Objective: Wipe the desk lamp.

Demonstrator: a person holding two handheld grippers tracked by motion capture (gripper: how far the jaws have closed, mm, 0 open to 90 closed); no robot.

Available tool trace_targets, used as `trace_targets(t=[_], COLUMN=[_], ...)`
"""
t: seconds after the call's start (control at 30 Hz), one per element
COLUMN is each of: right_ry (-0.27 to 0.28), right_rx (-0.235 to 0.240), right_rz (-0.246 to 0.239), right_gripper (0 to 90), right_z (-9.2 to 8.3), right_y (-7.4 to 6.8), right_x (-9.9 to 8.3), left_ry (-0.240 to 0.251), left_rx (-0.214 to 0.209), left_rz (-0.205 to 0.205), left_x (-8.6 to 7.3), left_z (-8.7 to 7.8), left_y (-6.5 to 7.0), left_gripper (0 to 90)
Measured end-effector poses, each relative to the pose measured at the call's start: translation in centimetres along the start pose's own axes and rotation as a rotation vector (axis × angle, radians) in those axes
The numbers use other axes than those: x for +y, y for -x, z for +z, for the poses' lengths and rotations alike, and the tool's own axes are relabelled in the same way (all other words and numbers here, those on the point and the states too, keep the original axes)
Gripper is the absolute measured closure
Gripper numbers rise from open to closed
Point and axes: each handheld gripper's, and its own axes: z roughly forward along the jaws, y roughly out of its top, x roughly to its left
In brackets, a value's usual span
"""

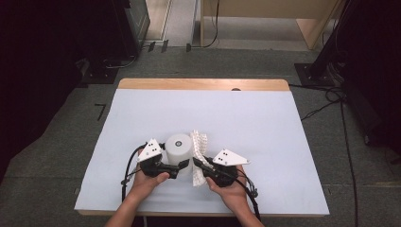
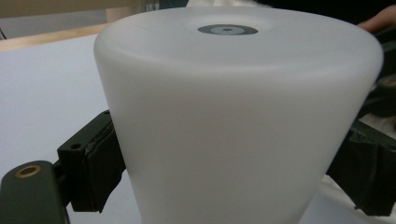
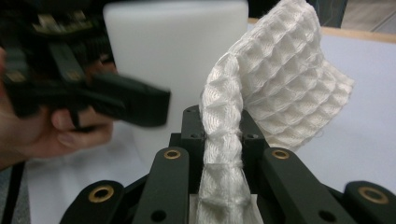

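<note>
The left gripper (image 1: 176, 169) squeezes the white cup (image 1: 178, 148), and the right gripper (image 1: 197, 165) pinches the cloth (image 1: 198, 142) touching it. They are near the front of a table (image 1: 265, 127) with a white mat. Dark cables (image 1: 331, 99) lie on the grey floor.

There are two grippers on the scene: the left gripper (image 1: 182, 166) at the near left and the right gripper (image 1: 197, 164) at the near right, each held in one of two hands. Between them stands one white cup (image 1: 178, 149), turned bottom up. Just to its right hangs one white waffle cloth (image 1: 199, 142). All of this sits on one table (image 1: 265, 123) with one pale sheet over it. On the far floor lie several dark cables.
</note>
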Motion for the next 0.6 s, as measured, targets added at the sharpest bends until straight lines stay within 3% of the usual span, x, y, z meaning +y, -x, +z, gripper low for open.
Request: trace_targets(t=[0.2, 0.37, 0.5, 0.53, 0.6], right_ry=[0.024, -0.013, -0.045, -0.061, -0.064], right_rx=[0.02, 0.021, 0.039, 0.051, 0.05], right_rz=[-0.016, 0.005, -0.001, -0.013, -0.015], right_gripper=[78.3, 78.3, 78.3, 78.2, 78.2], right_z=[-0.2, 0.4, 1.1, 1.4, 1.4], right_y=[-0.3, 0.0, -0.3, -0.6, -0.7], right_x=[0.4, -0.4, -1.0, -1.1, -1.1], left_ry=[0.001, 0.058, 0.101, 0.115, 0.115], left_rx=[0.009, 0.001, 0.062, 0.106, 0.125], left_rz=[0.002, -0.035, -0.059, -0.051, -0.037], left_x=[0.0, 0.3, 0.4, 0.4, 0.4], left_z=[-0.1, -0.8, -1.3, -1.3, -1.3], left_y=[0.1, -0.3, -0.7, -0.8, -0.8], left_gripper=[8.7, 8.7, 8.7, 8.7, 8.7])
